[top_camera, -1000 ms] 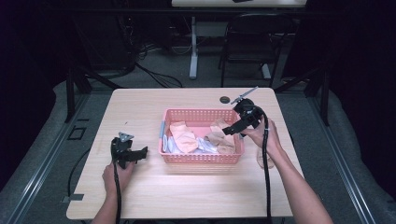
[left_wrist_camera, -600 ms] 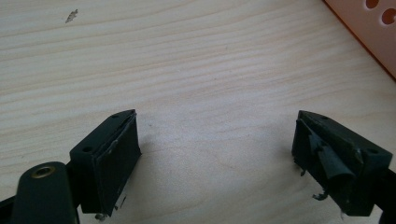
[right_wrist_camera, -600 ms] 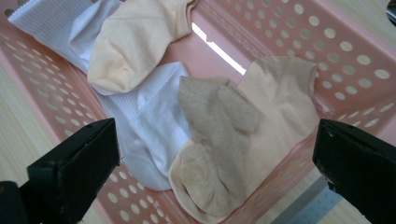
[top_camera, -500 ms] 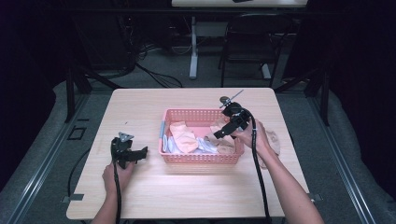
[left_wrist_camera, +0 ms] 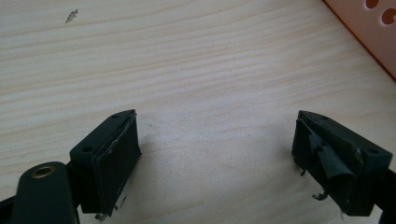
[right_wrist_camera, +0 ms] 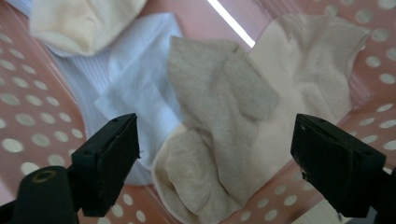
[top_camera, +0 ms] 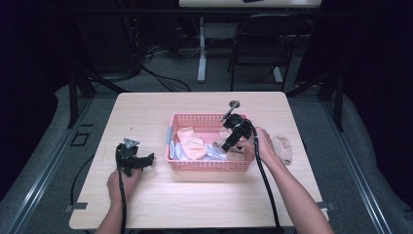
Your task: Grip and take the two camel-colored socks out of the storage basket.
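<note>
A pink perforated basket [top_camera: 209, 165] stands mid-table with several socks in it. My right gripper [top_camera: 228, 145] reaches into its right end, jaws wide open. In the right gripper view a grey-beige sock [right_wrist_camera: 219, 121] lies straight between the jaws [right_wrist_camera: 215, 158], over a cream sock [right_wrist_camera: 308, 60] and beside a white sock [right_wrist_camera: 135, 79]; a pale yellow sock [right_wrist_camera: 79, 21] lies further in. My left gripper [top_camera: 146, 160] rests low over the bare table left of the basket, open and empty [left_wrist_camera: 215, 154]. A peach sock [top_camera: 191, 144] lies in the basket's left half.
A beige sock [top_camera: 283, 148] lies on the table just right of the basket, beside the right hand. A small dark round thing [top_camera: 234, 104] sits on the table behind the basket. The basket's corner [left_wrist_camera: 373, 28] shows in the left gripper view.
My right gripper has come down and leftward from above the basket's right rim into the basket, over the socks. The left gripper has stayed put.
</note>
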